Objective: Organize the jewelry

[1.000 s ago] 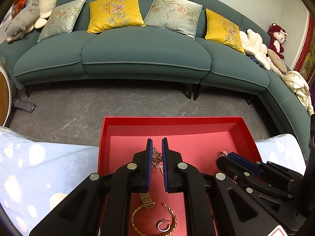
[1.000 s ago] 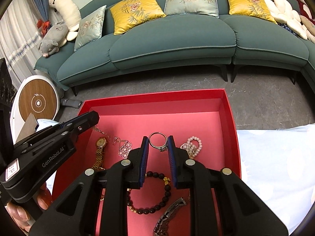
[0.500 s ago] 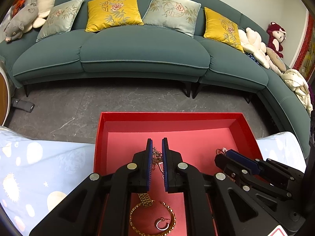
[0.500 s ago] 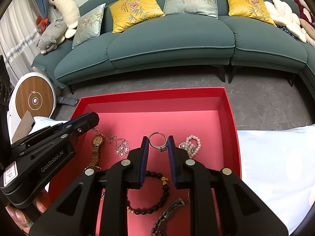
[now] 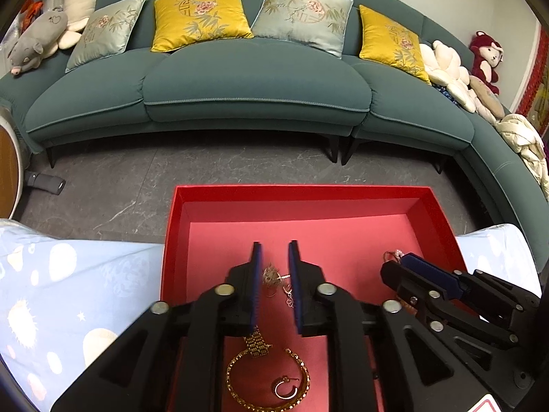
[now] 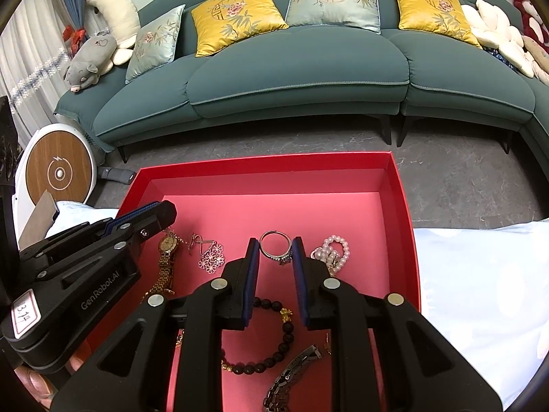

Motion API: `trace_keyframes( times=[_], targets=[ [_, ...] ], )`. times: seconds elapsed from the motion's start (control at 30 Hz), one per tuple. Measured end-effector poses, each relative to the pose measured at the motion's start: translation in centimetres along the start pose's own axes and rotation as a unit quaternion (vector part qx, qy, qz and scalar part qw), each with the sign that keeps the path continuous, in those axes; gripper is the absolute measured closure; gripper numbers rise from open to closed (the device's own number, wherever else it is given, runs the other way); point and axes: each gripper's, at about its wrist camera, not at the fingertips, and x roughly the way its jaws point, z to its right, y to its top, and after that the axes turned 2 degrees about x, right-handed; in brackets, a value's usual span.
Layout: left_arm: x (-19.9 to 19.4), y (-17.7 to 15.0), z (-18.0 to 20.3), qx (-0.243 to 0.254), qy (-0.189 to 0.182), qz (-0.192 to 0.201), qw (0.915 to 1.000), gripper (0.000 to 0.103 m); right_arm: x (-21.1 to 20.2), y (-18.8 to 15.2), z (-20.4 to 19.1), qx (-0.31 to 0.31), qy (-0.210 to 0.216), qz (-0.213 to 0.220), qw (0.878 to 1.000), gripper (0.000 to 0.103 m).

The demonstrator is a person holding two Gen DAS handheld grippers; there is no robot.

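Starting nearest the lens in the right wrist view, a dark steel link watch band [image 6: 291, 374] lies at the bottom centre and a black bead bracelet with gold charms [image 6: 274, 340] curls just above it. Both rest on the pink floor of the shallow red cardboard box [image 6: 408, 240]. In the middle of the frame the right gripper [image 6: 275, 252] brackets a silver ring with a small stone [image 6: 276, 249]. Its jaws stand narrowly apart, and I cannot tell whether the pads press on the ring. A white pearl cluster [image 6: 333, 252] lies just right of it. To the left are a silver flower-shaped pendant [image 6: 211, 257] and a gold wristwatch [image 6: 166, 264].

In the left wrist view, a gold chain bracelet [image 5: 267, 374] and a small hoop earring [image 5: 284, 391] sit at the bottom centre. Above them the left gripper [image 5: 274, 264] has just been opening. Its jaws are apart and a thin tangled gold chain [image 5: 274, 281] lies loose between them on the box floor.

Judging by this, most pieces already lie in the box, spread apart. The chain looks freshly set down. The ring seems to be the piece in hand, and what remains is likely only tidying. Beyond the box stands the teal sofa [image 6: 298, 79].
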Motion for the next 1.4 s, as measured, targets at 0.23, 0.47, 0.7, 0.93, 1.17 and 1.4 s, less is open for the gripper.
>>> trace_keyframes(
  times=[0.23,0.47,0.7,0.93,1.17,1.4],
  targets=[
    [-2.5,-0.2,-1.1,-0.025,0.002,0.048,0.9985,0.041,-2.1,-0.4,1.3,0.026,0.017,0.047,0.998,0.054],
    [-10.9,-1.3,-1.8,-0.02,0.025,0.095,0.995,0.041,-10.1,-2.1,1.4,0.012,0.003,0.104,0.994,0.05],
    [-20.6,-5.5,-1.2,-0.005,0.043,0.107,0.9934,0.034,-20.4,-6.7,0.8,-0.001,-0.027,0.137,0.99,0.034],
    [-26.2,-11.0,-0.7,-0.017,0.047,0.093,0.9944,0.033,-26.2,-12.0,0.8,0.039,-0.028,0.138,0.989,0.026],
    [-26.9,-13.4,0.5,0.008,0.077,0.101,0.9919,0.033,-26.5,-14.5,1.2,0.085,-0.008,0.139,0.987,0.023],
    [-23.0,-13.5,0.6,0.027,0.099,0.066,0.9925,0.033,-23.6,-13.5,0.4,0.049,-0.048,0.13,0.989,0.023]
  ],
)
